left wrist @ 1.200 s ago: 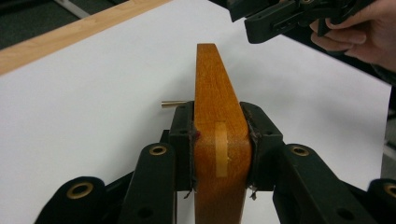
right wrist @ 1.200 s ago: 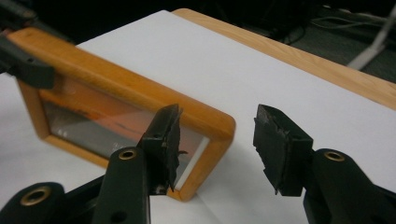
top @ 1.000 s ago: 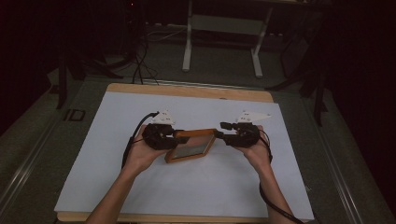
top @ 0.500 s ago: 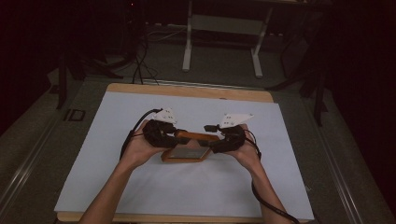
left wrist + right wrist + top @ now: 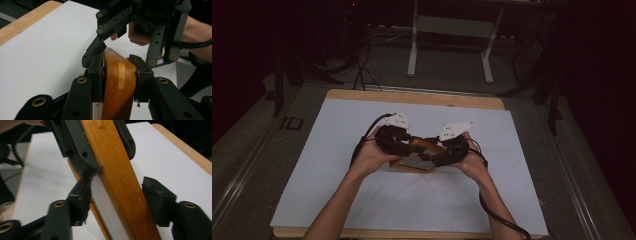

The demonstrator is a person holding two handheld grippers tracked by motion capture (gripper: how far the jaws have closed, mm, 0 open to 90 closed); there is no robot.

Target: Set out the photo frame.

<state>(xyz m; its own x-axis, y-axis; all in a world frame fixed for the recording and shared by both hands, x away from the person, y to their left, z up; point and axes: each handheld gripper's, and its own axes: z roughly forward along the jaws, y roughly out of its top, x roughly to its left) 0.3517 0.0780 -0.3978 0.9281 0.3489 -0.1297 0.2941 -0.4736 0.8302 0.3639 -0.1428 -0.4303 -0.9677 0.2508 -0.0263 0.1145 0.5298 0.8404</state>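
A wooden frame (image 5: 425, 144) with a pale inner panel stands tilted up on one edge at the middle of the white board (image 5: 327, 165). My left gripper (image 5: 408, 144) is shut on one end of its top bar, and in the left gripper view the pads (image 5: 96, 75) press both faces of the orange wood (image 5: 117, 97). My right gripper (image 5: 433, 153) meets it from the other side. In the right gripper view the bar (image 5: 117, 175) runs between my right gripper's (image 5: 118, 200) spread jaws, with a gap on the left side. The left gripper (image 5: 105, 145) clamps the bar farther up.
The white board lies on a wooden table with its edge (image 5: 412, 96) showing at the far side. Behind the table stand a white metal stand (image 5: 413, 45) and dark cables (image 5: 359, 60) on the floor. Black cables trail from both grippers toward the person.
The frame lay flat between the two grippers a second ago. Both hands have closed in toward each other and the frame has been tipped up on its edge.
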